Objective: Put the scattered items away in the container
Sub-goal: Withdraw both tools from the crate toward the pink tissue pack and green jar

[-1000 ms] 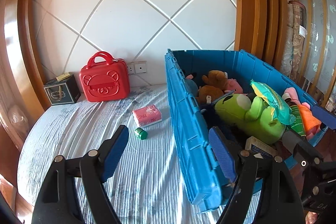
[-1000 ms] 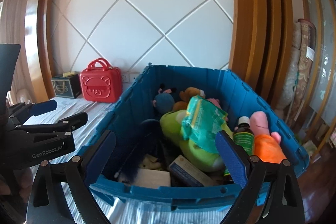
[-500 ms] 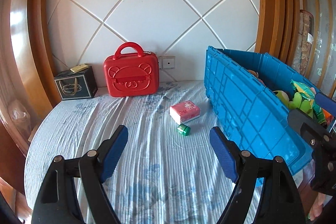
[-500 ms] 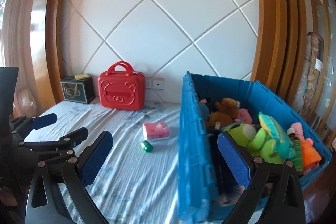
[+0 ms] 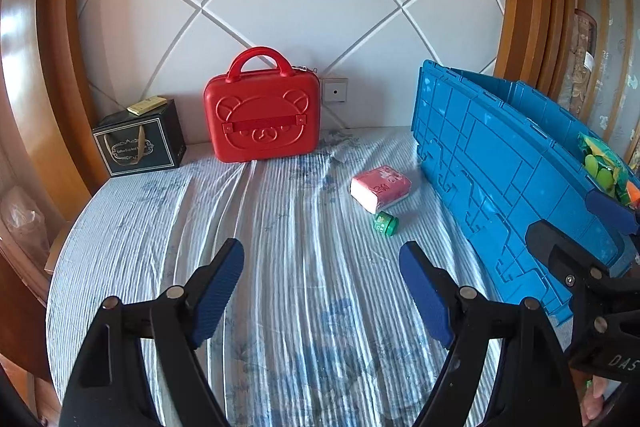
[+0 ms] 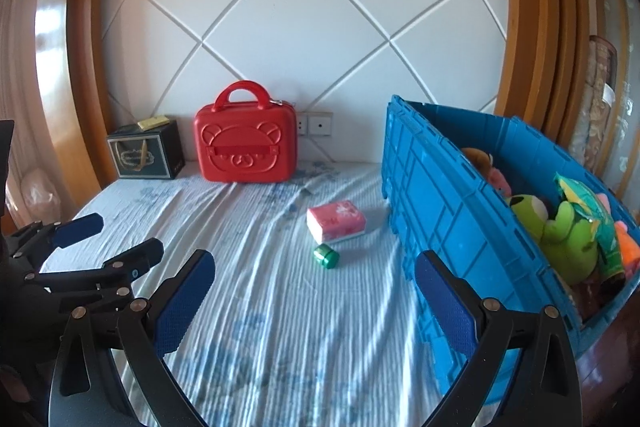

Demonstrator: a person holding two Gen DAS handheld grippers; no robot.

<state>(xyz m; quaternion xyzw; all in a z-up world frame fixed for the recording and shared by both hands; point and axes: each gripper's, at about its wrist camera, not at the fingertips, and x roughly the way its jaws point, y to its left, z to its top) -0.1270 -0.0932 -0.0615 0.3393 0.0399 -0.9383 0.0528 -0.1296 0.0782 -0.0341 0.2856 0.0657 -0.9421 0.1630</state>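
Where a second ago both cameras looked down into the blue crate (image 6: 448,195), both views have now swung left onto the striped bed sheet (image 5: 280,227), and the crate sits at the right edge of each.

Left hand-held gripper (image 5: 322,269): jaws spread wide, nothing between the blue pads, same spread as in the earlier frames. It hangs over bare sheet.

Right hand-held gripper (image 6: 314,287): also wide open and empty, above the sheet just left of the crate wall.

Loose items on the bed: a pink tissue pack (image 6: 337,221) lying flat near the crate's left wall, not touching it; a small green bottle (image 6: 326,255) on its side just in front of the pack (whether the two touch I cannot tell). Both lie ahead of the grippers and have not shifted on the sheet.

Crate contents visible from the right wrist: green plush toy (image 6: 560,231), teal packet (image 6: 588,205) on top of it, other plush pieces behind.

Against the headboard: red bear-face case (image 5: 262,119), upright; black gift box (image 5: 138,143) to its left, unchanged.
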